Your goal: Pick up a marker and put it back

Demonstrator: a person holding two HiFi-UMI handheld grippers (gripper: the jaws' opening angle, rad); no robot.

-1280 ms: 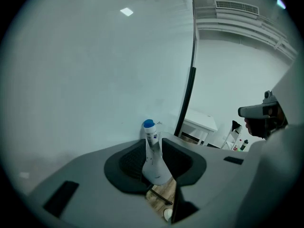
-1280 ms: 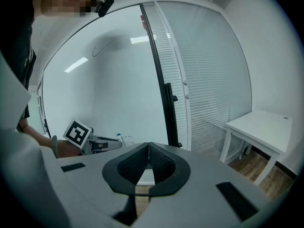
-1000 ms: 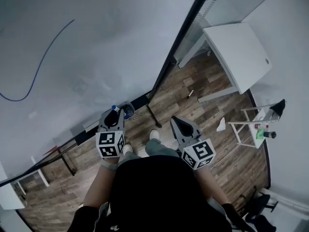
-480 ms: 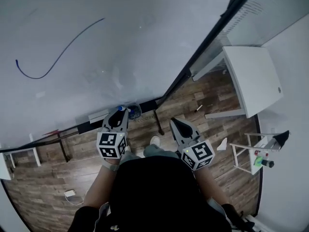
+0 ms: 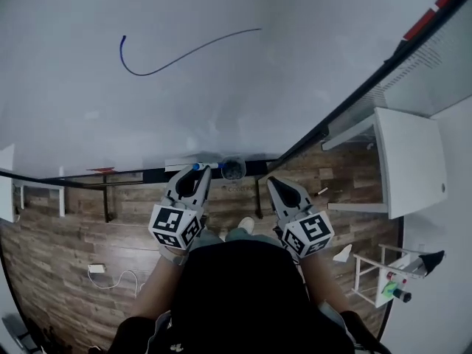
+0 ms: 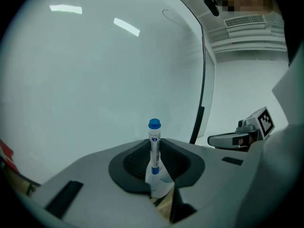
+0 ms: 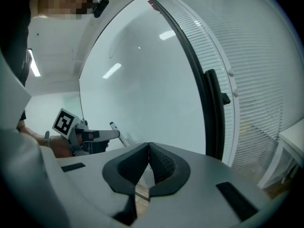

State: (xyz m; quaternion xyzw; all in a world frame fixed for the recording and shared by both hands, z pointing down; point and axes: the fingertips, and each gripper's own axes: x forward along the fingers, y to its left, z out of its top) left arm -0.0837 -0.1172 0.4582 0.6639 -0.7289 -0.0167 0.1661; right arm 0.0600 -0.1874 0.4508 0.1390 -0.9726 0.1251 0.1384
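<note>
A white marker (image 6: 154, 148) with a blue cap stands upright between the pads of my left gripper (image 6: 155, 167), which is shut on its lower barrel; its jaws have just been closing onto it. In the head view the left gripper (image 5: 195, 172) points at the whiteboard (image 5: 243, 94), and the marker's blue cap (image 5: 195, 167) shows at its tip. The right gripper (image 5: 278, 184) hangs beside it. In its own view the right gripper (image 7: 148, 164) is shut with nothing between the pads.
A dark round cup (image 5: 233, 169) sits on the whiteboard's ledge (image 5: 140, 175), just right of the marker. A blue curved line (image 5: 173, 63) is drawn on the board. A white table (image 5: 410, 161) stands at the right over a wooden floor (image 5: 66, 249).
Both grippers have risen toward the whiteboard. The left gripper has come away from the cup to the left with the marker in it. The head view has swung up the board.
</note>
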